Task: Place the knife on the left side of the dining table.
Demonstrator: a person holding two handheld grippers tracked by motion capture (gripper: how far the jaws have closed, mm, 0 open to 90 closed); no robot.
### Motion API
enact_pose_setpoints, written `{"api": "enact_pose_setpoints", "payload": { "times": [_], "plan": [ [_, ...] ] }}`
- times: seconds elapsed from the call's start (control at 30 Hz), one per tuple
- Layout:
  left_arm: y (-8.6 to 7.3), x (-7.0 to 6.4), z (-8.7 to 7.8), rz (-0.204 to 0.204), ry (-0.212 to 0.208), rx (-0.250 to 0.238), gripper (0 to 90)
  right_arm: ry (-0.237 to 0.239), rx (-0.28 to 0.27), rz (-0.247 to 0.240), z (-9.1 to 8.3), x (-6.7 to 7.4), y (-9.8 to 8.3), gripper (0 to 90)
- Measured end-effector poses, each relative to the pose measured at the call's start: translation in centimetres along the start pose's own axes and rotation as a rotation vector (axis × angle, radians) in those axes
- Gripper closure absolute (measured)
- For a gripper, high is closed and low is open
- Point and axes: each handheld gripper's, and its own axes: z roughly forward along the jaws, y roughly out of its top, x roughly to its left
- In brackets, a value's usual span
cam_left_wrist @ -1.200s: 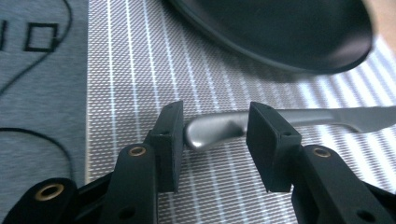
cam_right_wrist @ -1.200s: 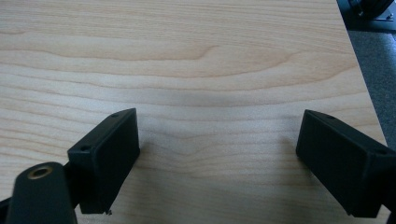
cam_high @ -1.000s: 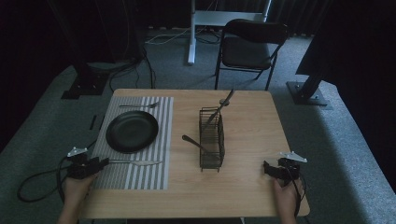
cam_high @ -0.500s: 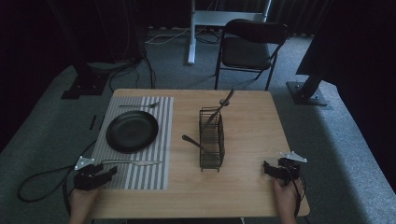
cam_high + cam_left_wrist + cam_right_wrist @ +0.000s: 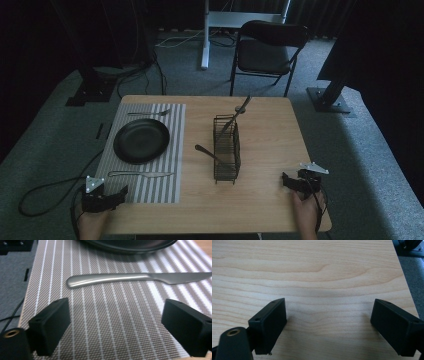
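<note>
A silver knife (image 5: 142, 174) (image 5: 120, 278) lies flat on the striped placemat (image 5: 150, 187), just in front of the black plate (image 5: 141, 140) (image 5: 130, 243). My left gripper (image 5: 121, 194) (image 5: 115, 322) rests at the mat's near left corner, short of the knife's handle. Its jaws have just been opening and stand wide apart with only the mat between them. My right gripper (image 5: 285, 179) (image 5: 328, 322) sits near the table's near right corner, open over bare wood.
A wire basket (image 5: 226, 147) stands mid-table with a utensil (image 5: 240, 112) leaning out of its far end and a handle (image 5: 205, 151) poking out to the left. A fork (image 5: 147, 113) lies beyond the plate. A chair (image 5: 270, 47) stands behind the table.
My left gripper has pulled back from the knife's handle toward the table's near edge, and its jaws have spread. The knife stays on the mat. The right gripper has not moved.
</note>
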Motion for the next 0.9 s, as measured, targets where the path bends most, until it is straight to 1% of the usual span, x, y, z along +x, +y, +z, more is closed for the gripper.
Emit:
{"api": "enact_pose_setpoints", "payload": {
  "times": [0.03, 0.1, 0.13, 0.2, 0.23, 0.27, 0.33, 0.37, 0.4, 0.47, 0.53, 0.57, 0.6, 0.67, 0.7, 0.9],
  "plan": [
    [-0.06, 0.06, 0.03, -0.004, -0.002, 0.006, 0.0, 0.000, 0.000, 0.000, 0.00, 0.00, 0.00, 12.4],
    [-0.23, 0.09, 0.04, -0.005, 0.004, 0.008, 0.0, 0.000, 0.000, 0.000, 0.00, 0.00, 0.00, 12.4],
    [-0.32, -0.01, -0.01, 0.006, 0.024, 0.004, 0.0, 0.000, 0.000, 0.000, 0.00, 0.00, 0.00, 12.4],
    [-0.36, -0.03, -0.05, 0.012, 0.029, -0.002, 0.0, 0.000, 0.000, 0.000, 0.00, 0.00, 0.00, 12.4],
    [-0.39, -0.10, -0.08, 0.018, 0.051, -0.008, 0.0, 0.000, 0.000, 0.000, 0.00, 0.00, 0.00, 12.4],
    [-0.53, -0.20, -0.18, 0.032, 0.092, -0.034, 0.0, 0.000, 0.000, 0.000, 0.00, 0.00, 0.00, 12.4],
    [-0.53, -0.20, -0.18, 0.032, 0.092, -0.034, 0.0, 0.000, 0.000, 0.000, 0.00, 0.00, 0.00, 12.4],
    [-0.66, -0.23, -0.32, 0.049, 0.153, -0.055, 0.0, 0.000, 0.000, 0.000, 0.00, 0.00, 0.00, 12.4],
    [-0.69, -0.20, -0.35, 0.054, 0.161, -0.057, 0.0, 0.000, 0.000, 0.000, 0.00, 0.00, 0.00, 12.4],
    [-0.77, -0.20, -0.41, 0.062, 0.197, -0.059, 0.0, 0.000, 0.000, 0.000, 0.00, 0.00, 0.00, 12.4],
    [-0.79, -0.09, -0.42, 0.065, 0.210, -0.055, 0.0, 0.000, 0.000, 0.000, 0.00, 0.00, 0.00, 12.4],
    [-0.81, -0.05, -0.42, 0.059, 0.214, -0.056, 0.0, 0.000, 0.000, 0.000, 0.00, 0.00, 0.00, 12.4],
    [-0.81, 0.04, -0.44, 0.062, 0.217, -0.045, 0.0, 0.000, 0.000, 0.000, 0.00, 0.00, 0.00, 12.4],
    [-0.85, 0.10, -0.43, 0.056, 0.219, -0.049, 0.0, 0.000, 0.000, 0.000, 0.00, 0.00, 0.00, 12.4],
    [-0.89, 0.17, -0.48, 0.051, 0.227, -0.052, 0.0, 0.000, 0.000, 0.000, 0.00, 0.00, 0.00, 12.4],
    [-0.93, 0.31, -0.48, 0.049, 0.229, -0.050, 0.0, 0.000, 0.000, 0.000, 0.00, 0.00, 0.00, 12.4]
  ]
}}
